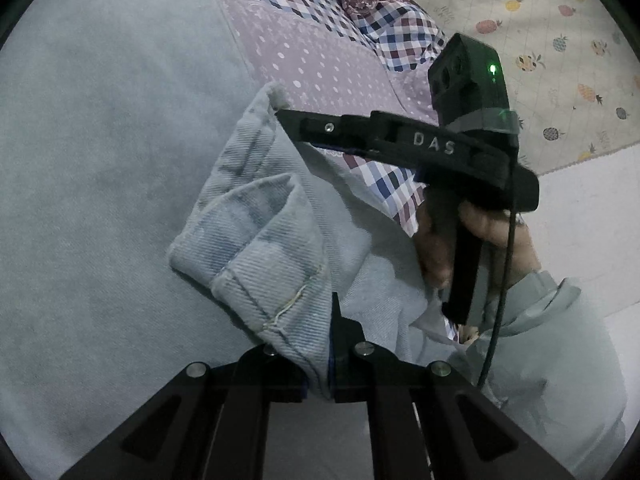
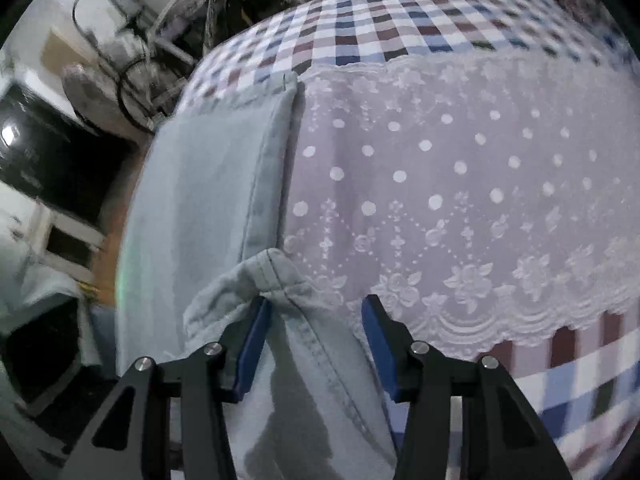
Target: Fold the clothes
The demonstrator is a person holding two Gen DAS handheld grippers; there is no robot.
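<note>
- Across a bed with a checked sheet and a dotted lilac lace cover lie pale blue jeans, spread wide over the left part of the left wrist view
- At the bottom of that view the left gripper has its jaws pressed together on a bunched, stitched hem of the jeans, which rises in folds just ahead of the fingers
- Beyond the folds the right gripper reaches in from the right, its tip at a raised corner of denim; a hand in a grey sleeve grips its handle, and a green light glows on its black body
- Seen from the right wrist, the right gripper stands about half open with a seamed edge of the jeans between its blue pads; the left pad touches the cloth, the right pad stands clear of it
- Past the fingers a folded leg of the jeans runs along the edge of the lace cover, toward blurred clutter off the bed's far side
</note>
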